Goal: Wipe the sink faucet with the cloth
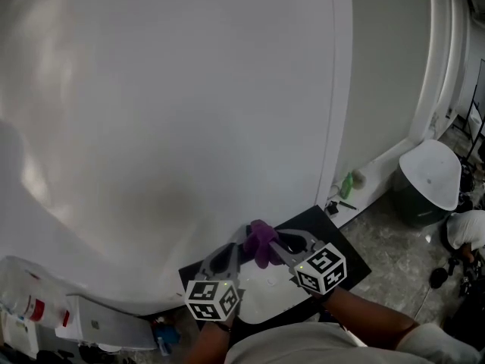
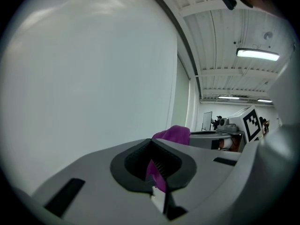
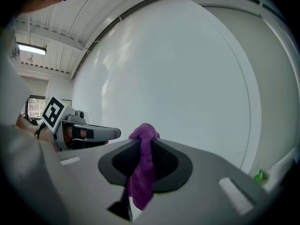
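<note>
Both grippers are up in front of the white wall (image 1: pixel 189 112), tips nearly meeting above the black table (image 1: pixel 347 243). The purple cloth (image 1: pixel 261 241) is bunched between them, held off the table.

My left gripper (image 2: pixel 157 165) has its jaws closed on a fold of cloth, and a purple bulge shows just past the tips. My right gripper (image 3: pixel 143 149) has its jaws clamped on the cloth too, with a strip hanging down through them.

A green bottle (image 1: pixel 346 184) stands at the foot of the wall, well right of the grippers. I can't make out the faucet in any view.
</note>
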`<state>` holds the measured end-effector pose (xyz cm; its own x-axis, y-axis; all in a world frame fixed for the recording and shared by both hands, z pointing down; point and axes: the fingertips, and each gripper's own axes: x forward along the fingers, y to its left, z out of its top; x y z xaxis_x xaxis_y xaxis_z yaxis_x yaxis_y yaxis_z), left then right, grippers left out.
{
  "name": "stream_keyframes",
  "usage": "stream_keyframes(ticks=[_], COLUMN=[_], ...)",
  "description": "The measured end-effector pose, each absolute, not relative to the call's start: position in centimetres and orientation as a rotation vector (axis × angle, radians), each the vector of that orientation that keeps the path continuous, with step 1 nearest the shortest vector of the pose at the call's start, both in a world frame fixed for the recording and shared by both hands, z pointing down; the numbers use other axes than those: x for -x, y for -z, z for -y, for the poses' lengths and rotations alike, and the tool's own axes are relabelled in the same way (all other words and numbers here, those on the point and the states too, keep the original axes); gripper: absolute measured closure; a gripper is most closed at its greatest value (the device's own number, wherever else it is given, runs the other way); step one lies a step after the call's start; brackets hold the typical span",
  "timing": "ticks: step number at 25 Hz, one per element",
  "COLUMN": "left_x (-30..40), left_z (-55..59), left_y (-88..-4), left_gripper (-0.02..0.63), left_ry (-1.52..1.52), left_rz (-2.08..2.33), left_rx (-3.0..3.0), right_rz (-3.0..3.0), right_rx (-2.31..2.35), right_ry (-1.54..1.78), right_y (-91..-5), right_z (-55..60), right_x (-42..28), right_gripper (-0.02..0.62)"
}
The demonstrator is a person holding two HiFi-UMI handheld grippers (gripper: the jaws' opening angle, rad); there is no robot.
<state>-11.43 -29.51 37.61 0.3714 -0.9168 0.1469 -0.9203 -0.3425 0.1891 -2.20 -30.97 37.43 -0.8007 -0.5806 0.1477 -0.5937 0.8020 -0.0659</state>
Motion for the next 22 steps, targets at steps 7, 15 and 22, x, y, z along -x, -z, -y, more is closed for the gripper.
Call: stream_keyframes(ticks=[7,15,22], left_x=[11.3,11.5,11.6], left_z=[29.6,29.5,29.7], left_y=[-37.7,-37.9,-38.0], left_gripper=[0.6,0.6,0.6], left_ry=[-0.014,-0.012,-0.009], left_rz=[1.628,1.623,1.626], left_rx=[-2.389,-2.386,-2.386], right_rz=[2.866,2.86,2.846], right_rx=[-0.932,-0.927,-0.924], right_ry=[-0.16,-0.179,-0.183], right_y=[-37.2,-37.7,-38.4], right_z=[30.6,30.5,30.7], right_x=[2.4,2.6,2.8], right_gripper=[0.532,0.532,0.532])
